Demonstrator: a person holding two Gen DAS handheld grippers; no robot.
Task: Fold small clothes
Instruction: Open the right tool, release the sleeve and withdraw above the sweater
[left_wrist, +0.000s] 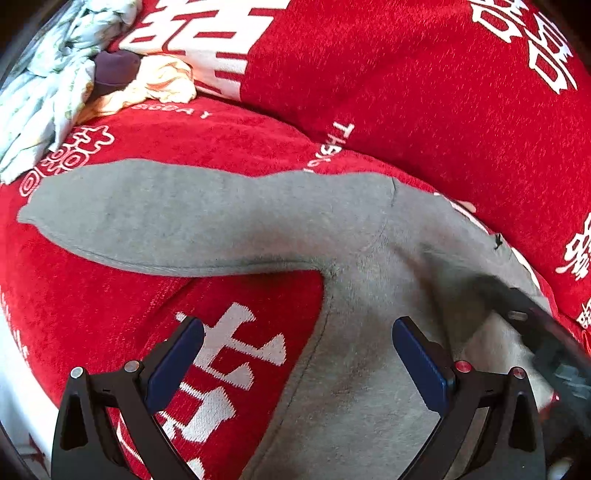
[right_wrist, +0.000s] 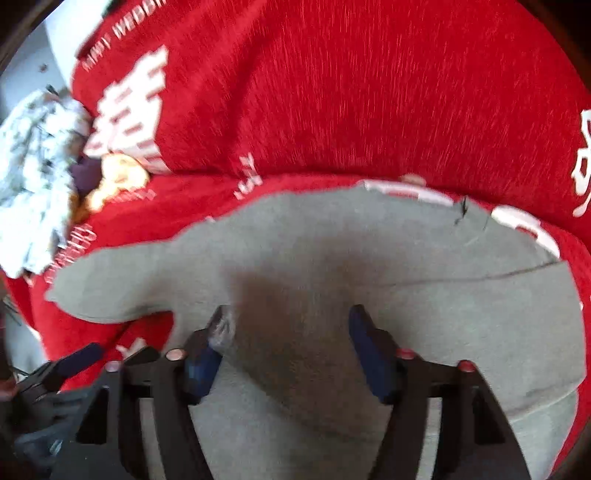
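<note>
Here the left gripper (left_wrist: 298, 343) held its fingers wide over the gray garment's (left_wrist: 229, 218) edge; the right gripper (right_wrist: 291, 332), fingers likewise spread, hovered above it. The garment lay flat on a red blanket (left_wrist: 424, 92), crumpled clothes (left_wrist: 55, 81) beyond.

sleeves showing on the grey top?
1 for certain. The grey top lies flat on the red blanket, its left-pointing sleeve stretched out toward the crumpled clothes pile. The other sleeve may be hidden past the right frame edge.
</note>
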